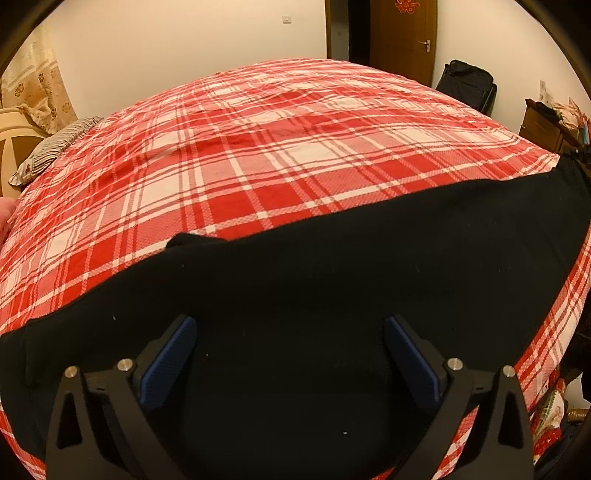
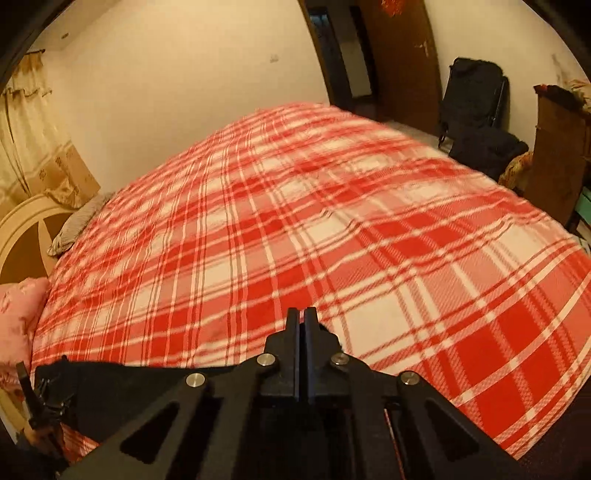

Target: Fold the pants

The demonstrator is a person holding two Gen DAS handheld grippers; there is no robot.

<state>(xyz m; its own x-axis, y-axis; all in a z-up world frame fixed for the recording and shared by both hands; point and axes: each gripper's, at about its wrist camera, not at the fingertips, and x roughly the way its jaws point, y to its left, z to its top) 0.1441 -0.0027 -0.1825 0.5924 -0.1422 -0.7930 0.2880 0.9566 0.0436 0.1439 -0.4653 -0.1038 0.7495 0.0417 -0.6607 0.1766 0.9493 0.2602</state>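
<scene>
Black pants lie flat across the near part of the red-and-white plaid bed. My left gripper hovers over the pants with its blue-padded jaws wide apart and nothing between them. In the right wrist view my right gripper has its jaws pressed together, with a bit of black fabric showing at its right side. The pants stretch to the left below it over the plaid bed. That view is blurred.
A striped pillow and a cream headboard are at the far left. A pink pillow is at the left edge. A brown door, a black chair and a wooden cabinet stand beyond the bed.
</scene>
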